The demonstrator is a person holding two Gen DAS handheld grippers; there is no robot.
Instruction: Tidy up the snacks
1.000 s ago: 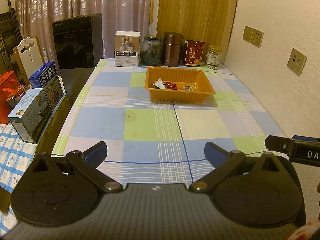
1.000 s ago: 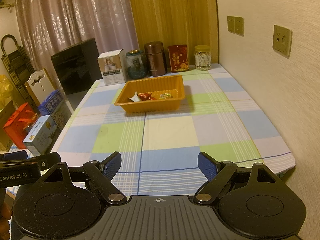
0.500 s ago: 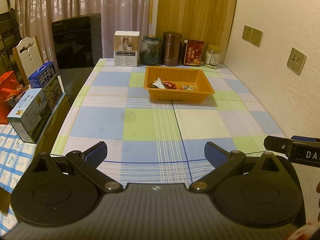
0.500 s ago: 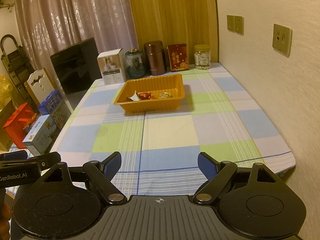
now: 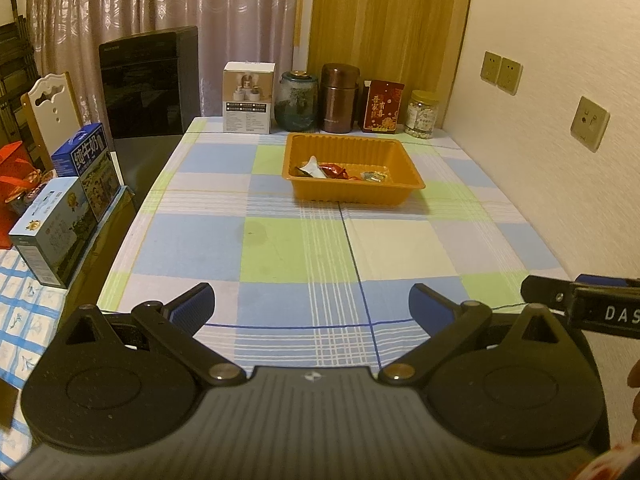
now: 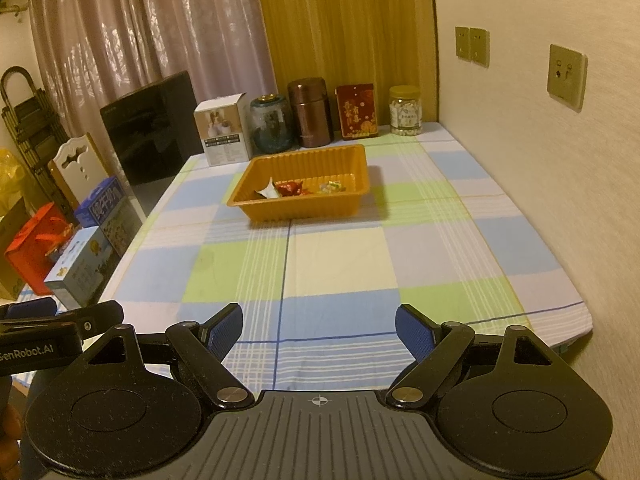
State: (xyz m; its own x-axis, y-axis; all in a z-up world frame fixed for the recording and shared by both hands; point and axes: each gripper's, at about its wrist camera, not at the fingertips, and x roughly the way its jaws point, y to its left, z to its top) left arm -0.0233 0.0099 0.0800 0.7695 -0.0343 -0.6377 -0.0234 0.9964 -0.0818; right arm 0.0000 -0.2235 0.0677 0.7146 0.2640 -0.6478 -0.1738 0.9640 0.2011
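The bench, under a checked cloth, carries little across its near and middle parts; the task's things sit toward its far edge. There the orange tray stands just in front of a row along the far edge: a white box, a glass jar, a brown canister, a red packet and a small jar near the far right corner. The tray looks like thin moulded plastic, light and a bit flexible, so it is best taken by a rim, judged to bend if pinched hard. Inside it lie the snacks, small wrapped pieces bunched against the near wall: light, crinkly, likely slippery, and soft enough to crush, so a twisted wrapper end seems the safest hold. The left hand-held gripper and the right hand-held gripper both hang over the near edge, jaws wide and nothing between them, well apart from the tray.
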